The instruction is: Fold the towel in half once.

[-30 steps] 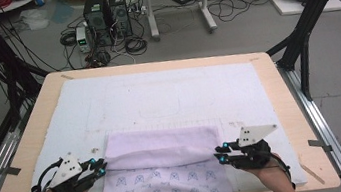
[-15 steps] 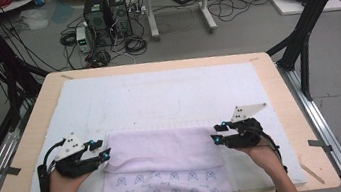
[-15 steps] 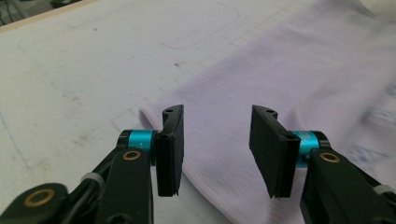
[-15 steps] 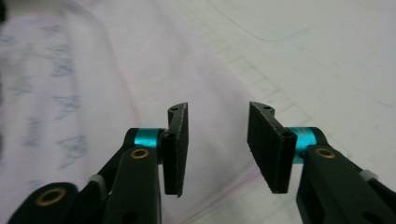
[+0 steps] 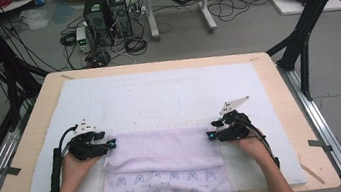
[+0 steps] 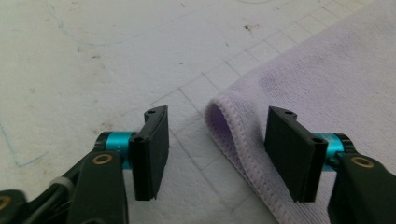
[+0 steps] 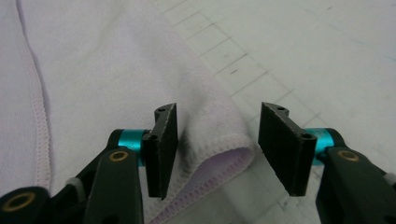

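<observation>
The left gripper (image 5: 110, 144) and right gripper (image 5: 210, 135) had just been opening, and both stood wide, pads clear of the cloth. A second earlier they sat nearer the person, at the fold's ends; now they were farther up the worktop (image 5: 279, 91), at its far corners. The towel (image 5: 166, 172) lay folded over itself at the near edge, its patterned end hanging off. In each gripper view a hemmed corner (image 6: 224, 121) lay between the jaws, untouched. This looked like a fold laid and released. Beyond lay the bare white mat (image 5: 157, 90), nothing barring another fold. Farther off, computer towers (image 5: 106, 9) and cables stood on the floor.
</observation>
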